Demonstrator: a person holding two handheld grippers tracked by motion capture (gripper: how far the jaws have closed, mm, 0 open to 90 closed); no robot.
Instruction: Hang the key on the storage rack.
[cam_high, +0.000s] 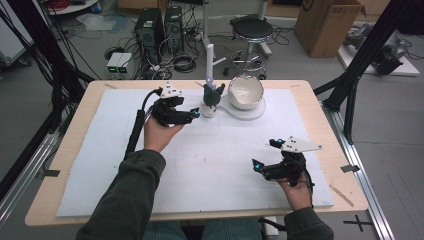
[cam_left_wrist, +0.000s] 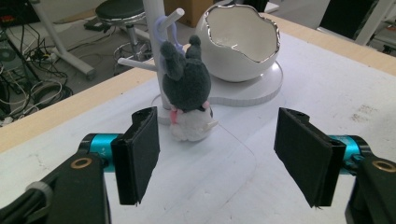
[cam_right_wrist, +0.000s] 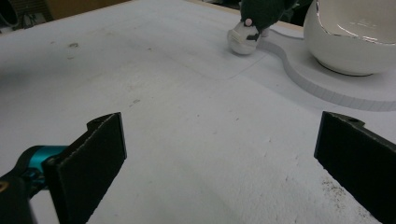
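Note:
A small plush toy (cam_high: 212, 97) (cam_left_wrist: 189, 93) with a dark grey top and a white bottom stands at the foot of a white peg stand (cam_high: 209, 60) (cam_left_wrist: 156, 28). A lilac loop at the toy's head rests against the post near a peg. To its right, a white egg-shaped bowl (cam_high: 245, 92) (cam_left_wrist: 238, 44) with a silver rim sits on the stand's flat base (cam_high: 252, 114) (cam_left_wrist: 261, 91). My left gripper (cam_high: 194, 115) (cam_left_wrist: 229, 158) is open just short of the toy, jaws empty. At the front right my right gripper (cam_high: 265, 153) (cam_right_wrist: 224, 163) is open over the bare mat, facing the toy (cam_right_wrist: 252, 23) and the bowl (cam_right_wrist: 355, 37).
A white foam mat (cam_high: 210, 165) covers most of the wooden table (cam_high: 75, 150). On the floor beyond the far edge are a stool (cam_high: 252, 30), computer towers (cam_high: 150, 30), cables and a cardboard box (cam_high: 325, 25). Black frame posts (cam_high: 350, 100) stand at both sides.

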